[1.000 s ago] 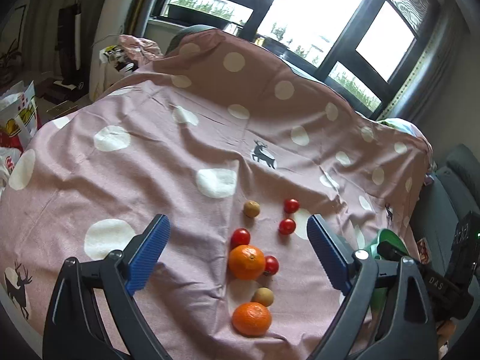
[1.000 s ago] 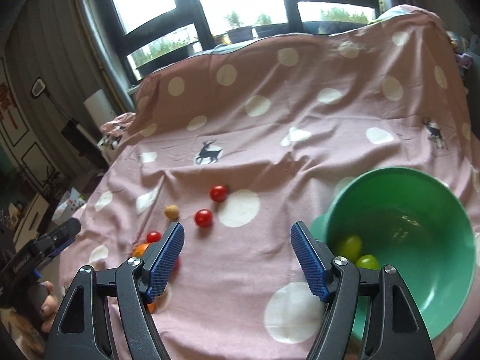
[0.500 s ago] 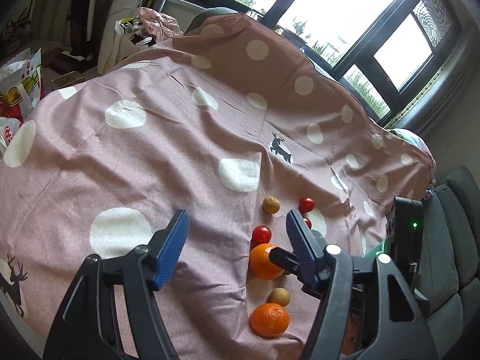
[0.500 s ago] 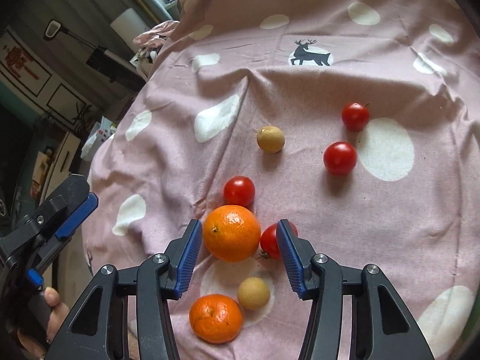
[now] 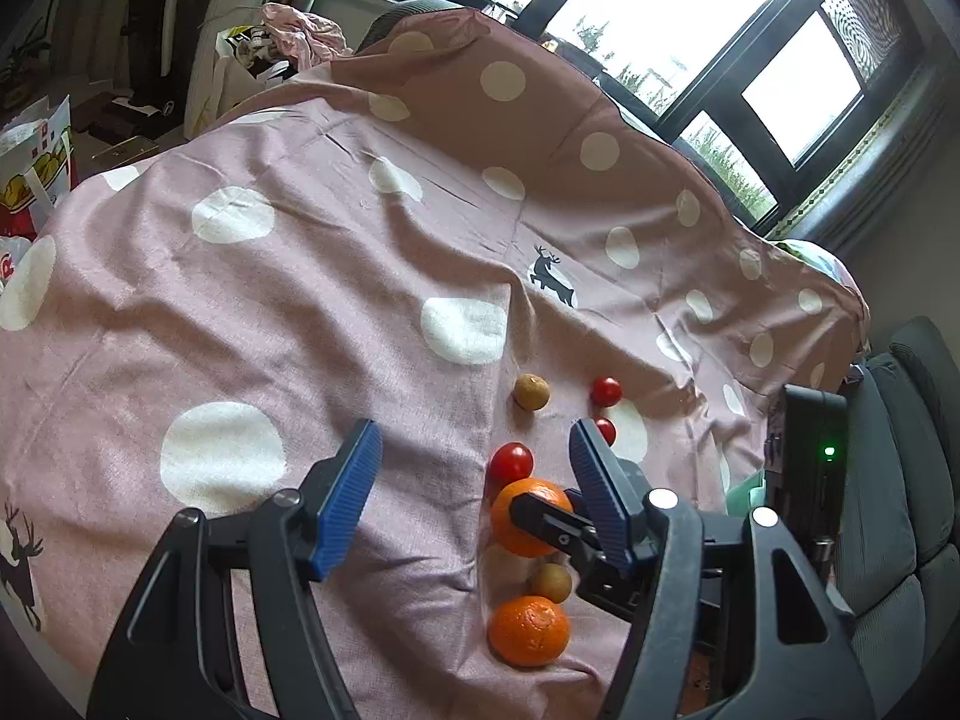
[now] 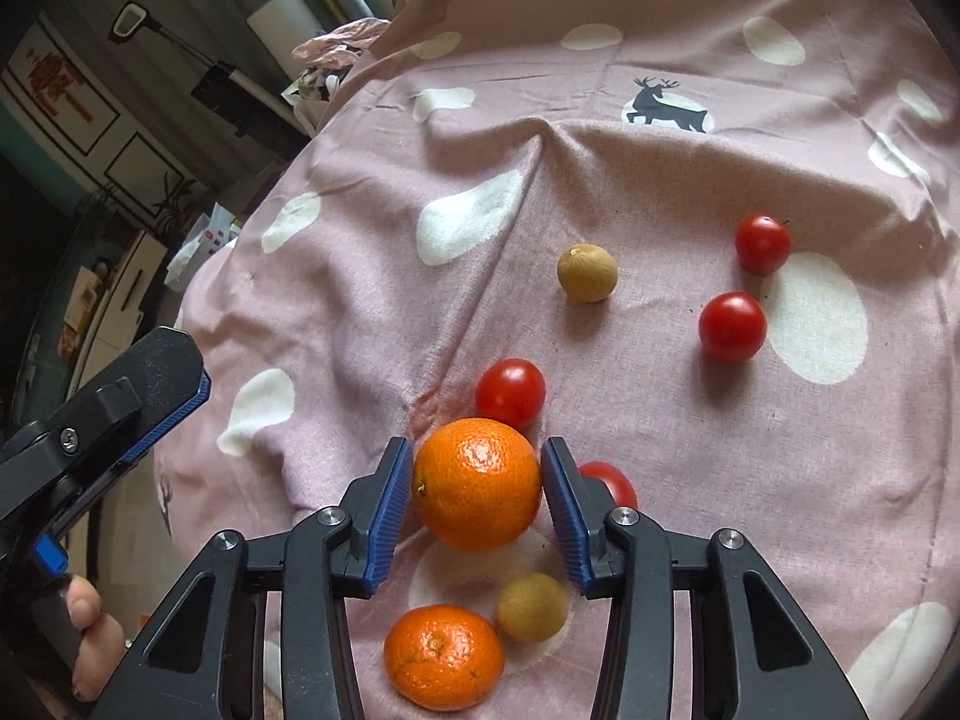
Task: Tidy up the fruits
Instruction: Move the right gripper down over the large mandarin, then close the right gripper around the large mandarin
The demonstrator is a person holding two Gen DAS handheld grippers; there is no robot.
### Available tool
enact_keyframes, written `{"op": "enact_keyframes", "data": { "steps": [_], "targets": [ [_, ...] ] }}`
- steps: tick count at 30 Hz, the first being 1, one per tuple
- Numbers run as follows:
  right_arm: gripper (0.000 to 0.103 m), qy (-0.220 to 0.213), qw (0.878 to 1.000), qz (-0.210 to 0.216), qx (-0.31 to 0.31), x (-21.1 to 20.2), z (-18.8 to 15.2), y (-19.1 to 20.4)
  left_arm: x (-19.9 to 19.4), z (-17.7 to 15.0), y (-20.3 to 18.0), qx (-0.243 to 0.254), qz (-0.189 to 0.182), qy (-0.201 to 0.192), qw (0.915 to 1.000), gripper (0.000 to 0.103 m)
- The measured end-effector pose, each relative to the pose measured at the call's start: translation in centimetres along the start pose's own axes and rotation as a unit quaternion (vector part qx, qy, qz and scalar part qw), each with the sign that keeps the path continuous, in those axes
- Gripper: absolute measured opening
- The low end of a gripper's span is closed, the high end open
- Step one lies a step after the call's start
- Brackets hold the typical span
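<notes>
- Now our right gripper (image 6: 477, 489) brackets the upper orange (image 6: 477, 483) on the pink cloth (image 6: 660, 168), pads at both flanks, apparently clamped.
- Our left gripper (image 5: 474, 480) hovers with jaws released, holding nothing.
- Risk: the round orange may squirt free; lifting could nudge the adjacent tomato (image 6: 510, 393) and longan (image 6: 532, 606) rolling.
</notes>
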State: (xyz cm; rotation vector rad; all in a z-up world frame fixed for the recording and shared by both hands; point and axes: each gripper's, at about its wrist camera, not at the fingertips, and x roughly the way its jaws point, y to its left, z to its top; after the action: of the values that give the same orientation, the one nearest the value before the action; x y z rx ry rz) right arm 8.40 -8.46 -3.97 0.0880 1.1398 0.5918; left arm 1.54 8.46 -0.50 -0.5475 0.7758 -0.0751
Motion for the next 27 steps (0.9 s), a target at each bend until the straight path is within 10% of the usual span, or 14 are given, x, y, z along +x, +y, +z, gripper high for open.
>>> {"op": "enact_keyframes", "data": {
  "steps": [5,10,14,27],
  "targets": [
    [0.013,-0.018,0.999,0.025,0.03,-4.0,-0.7,-2.5,0.7,-0.6,-1.5,0.023,-0.009,0.012,0.9996,0.063],
    [0.013,-0.009,0.998,-0.027,0.058,-4.7,-1.9,-5.7,2.1,-1.5,-2.9,0.044,-0.005,0.034,0.9984,0.057],
    [0.013,-0.032,0.996,0.008,0.088,-5.1,-2.0,-7.5,3.4,-2.3,-3.5,0.053,-0.012,0.069,0.9961,0.041],
    [0.036,0.028,0.993,0.102,0.055,-0.5,2.6,-3.9,6.6,-4.1,-4.2,0.052,0.011,0.141,0.9886,0.04]
  ]
}}
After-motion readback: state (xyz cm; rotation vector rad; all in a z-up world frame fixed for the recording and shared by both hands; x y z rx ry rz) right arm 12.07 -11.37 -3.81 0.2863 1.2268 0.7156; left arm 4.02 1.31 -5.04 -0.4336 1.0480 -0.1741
